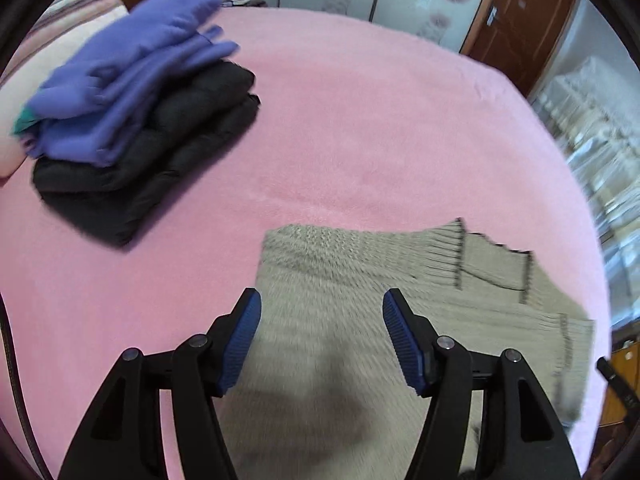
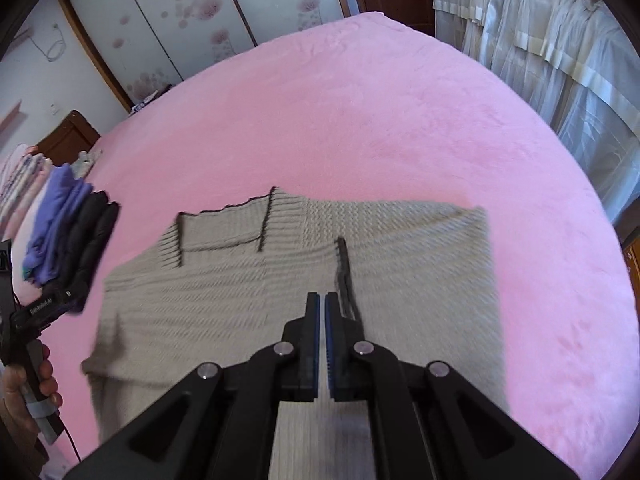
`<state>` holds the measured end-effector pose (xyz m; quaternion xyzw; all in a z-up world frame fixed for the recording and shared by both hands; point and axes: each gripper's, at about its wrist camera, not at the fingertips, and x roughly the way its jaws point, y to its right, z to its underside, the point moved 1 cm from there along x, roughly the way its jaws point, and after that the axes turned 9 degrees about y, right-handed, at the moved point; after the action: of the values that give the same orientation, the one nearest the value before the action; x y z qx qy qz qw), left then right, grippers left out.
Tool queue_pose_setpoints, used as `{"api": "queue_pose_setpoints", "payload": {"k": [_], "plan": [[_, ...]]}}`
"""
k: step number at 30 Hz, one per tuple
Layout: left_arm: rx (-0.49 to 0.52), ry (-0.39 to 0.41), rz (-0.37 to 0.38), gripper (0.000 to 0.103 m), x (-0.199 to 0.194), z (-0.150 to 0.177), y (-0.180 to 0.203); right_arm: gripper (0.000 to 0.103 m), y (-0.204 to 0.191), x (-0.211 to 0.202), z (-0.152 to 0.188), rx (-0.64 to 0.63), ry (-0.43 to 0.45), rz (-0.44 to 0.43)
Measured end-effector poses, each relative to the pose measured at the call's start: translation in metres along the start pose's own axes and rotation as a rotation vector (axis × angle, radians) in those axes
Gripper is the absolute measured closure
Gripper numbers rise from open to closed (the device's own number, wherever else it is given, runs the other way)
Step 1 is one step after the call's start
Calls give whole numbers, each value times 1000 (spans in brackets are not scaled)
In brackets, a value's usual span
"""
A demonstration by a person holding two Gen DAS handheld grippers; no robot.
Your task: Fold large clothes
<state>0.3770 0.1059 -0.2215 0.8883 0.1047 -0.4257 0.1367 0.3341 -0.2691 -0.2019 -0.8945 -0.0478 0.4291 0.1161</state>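
Left gripper (image 1: pixel 322 306): my left gripper is released, its two blue pads (image 1: pixel 240 344) stand wide apart, and nothing is between them. It hangs over the near part of the sweater.

Right gripper (image 2: pixel 322 300): my right gripper is clenched, the pads are almost touching, only a thin slit shows between them. I cannot tell if any cloth is caught inside; the tip sits over the sweater, just beside a dark trimmed edge (image 2: pixel 344 272).

Sweater (image 1: pixel 360 300): a beige knitted sweater lies on the bed at the near side, partly folded. It has ribbed bands with dark trim lines. In the right wrist view the ribbed collar part (image 2: pixel 224 228) is at the far left of the cloth. The picture is blurred here, so I cannot read the finer folds.

Bed (image 1: pixel 360 120): it is covered with a pink fleece sheet, and the sweater rests directly on it.

Stack of clothes (image 1: pixel 132 120): a purple garment lies on top of a black padded one, well apart from the sweater, at the far left of the bed.

Hand (image 2: pixel 24 384): in the right wrist view I see the left hand holding the handle of the other gripper at the left edge.

Room: sliding doors with flower pattern (image 2: pixel 168 20) and a brown door (image 1: pixel 520 20) stand behind the bed.
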Motion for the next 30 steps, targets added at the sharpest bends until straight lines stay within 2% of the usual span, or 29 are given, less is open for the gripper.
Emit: {"api": "queue_pose_setpoints", "payload": {"k": [4,12,15,17,30], "plan": [[-34,50,13,25,-69,9,0,101,1,-37,3,27,0,-35],[-53,102,37,23,-170,4,2,100,-15,-120,-17,-23,66,-82],[-79,125,35,11,-203,1,0,95,-23,-149,-27,-42,88,-101],[-95,136,37,6,-220,1,-3,90,-31,-164,-28,-62,95,-111],[-42,164,21,6,-289,33,-17,90,-64,-223,7,-182,84,-183]]}}
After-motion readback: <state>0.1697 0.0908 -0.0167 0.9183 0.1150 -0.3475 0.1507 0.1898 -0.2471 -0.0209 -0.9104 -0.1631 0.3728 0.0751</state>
